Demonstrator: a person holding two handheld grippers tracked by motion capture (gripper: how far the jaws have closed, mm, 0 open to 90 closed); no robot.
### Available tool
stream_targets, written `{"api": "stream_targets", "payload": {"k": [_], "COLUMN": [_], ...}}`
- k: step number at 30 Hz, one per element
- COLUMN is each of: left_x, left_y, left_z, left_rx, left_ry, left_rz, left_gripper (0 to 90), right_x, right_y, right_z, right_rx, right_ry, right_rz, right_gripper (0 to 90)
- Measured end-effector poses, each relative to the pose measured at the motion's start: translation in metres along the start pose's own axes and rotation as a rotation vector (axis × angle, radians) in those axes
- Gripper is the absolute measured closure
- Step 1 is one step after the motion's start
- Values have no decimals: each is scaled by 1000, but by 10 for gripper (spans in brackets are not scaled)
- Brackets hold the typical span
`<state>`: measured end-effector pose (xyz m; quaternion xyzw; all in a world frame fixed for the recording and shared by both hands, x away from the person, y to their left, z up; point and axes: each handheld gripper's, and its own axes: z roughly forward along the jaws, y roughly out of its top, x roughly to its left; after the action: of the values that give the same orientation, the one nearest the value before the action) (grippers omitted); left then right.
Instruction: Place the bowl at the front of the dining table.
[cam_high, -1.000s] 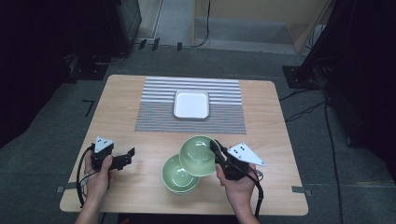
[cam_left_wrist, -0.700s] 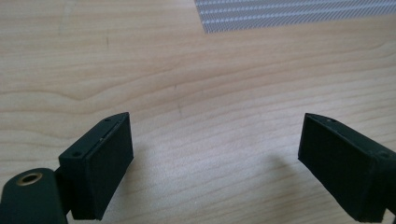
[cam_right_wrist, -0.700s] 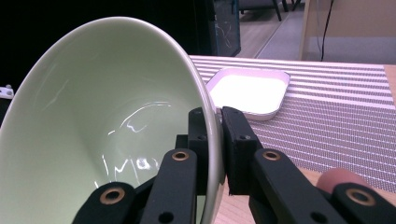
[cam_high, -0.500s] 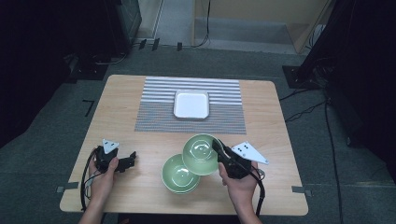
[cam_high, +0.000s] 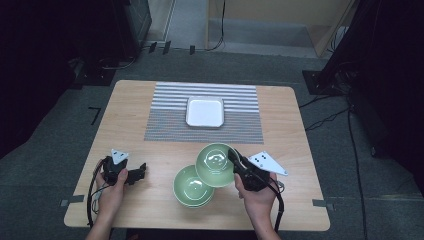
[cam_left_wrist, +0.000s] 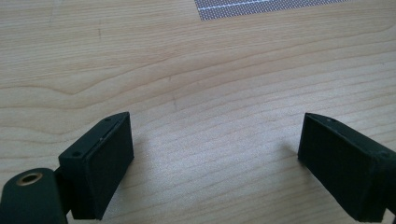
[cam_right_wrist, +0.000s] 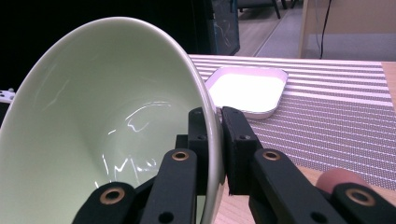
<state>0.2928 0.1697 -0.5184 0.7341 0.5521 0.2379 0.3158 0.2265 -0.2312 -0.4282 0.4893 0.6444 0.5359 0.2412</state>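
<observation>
two green bowls sit near the front of the table (cam_high: 150, 150); the right gripper (cam_high: 235, 161) has its jaws pinched shut on the rim of the upper bowl (cam_high: 216, 164), one pad inside the wall and one outside, and the bowl hangs tilted, overlapping the lower bowl (cam_high: 192, 186), which rests on the wood just beside it; whether the two bowls touch i cannot tell; the left gripper (cam_high: 137, 174) waits well apart at the left, its jaws spread wide over bare wood with nothing between them; farther back a white square dish (cam_high: 205, 111) lies on the striped mat (cam_high: 165, 107); the risk here is the thin grip: a glazed rim held at one edge can pivot or slip between the pads if the wrist rolls quickly, and the bowl would drop onto the lower one and chip both; a careless swing could also knock the lower bowl toward the table's front edge.
</observation>
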Motion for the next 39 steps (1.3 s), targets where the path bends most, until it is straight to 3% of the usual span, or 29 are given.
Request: {"api": "stream_targets", "payload": {"k": [18,28,39], "left_x": [0,0,1], "left_y": [1,1,1], "left_z": [1,1,1], "left_rx": [0,0,0], "left_ry": [1,1,1], "left_rz": [1,1,0], "left_gripper": [100,100,101], "right_x": [-8,-3,-4], "right_y": [19,37,45], "right_z": [11,35,57], "right_rx": [-10,-11,-6], "right_ry": [-19,-18,-28], "right_rz": [6,-15,-17], "right_gripper": [838,838,838]}}
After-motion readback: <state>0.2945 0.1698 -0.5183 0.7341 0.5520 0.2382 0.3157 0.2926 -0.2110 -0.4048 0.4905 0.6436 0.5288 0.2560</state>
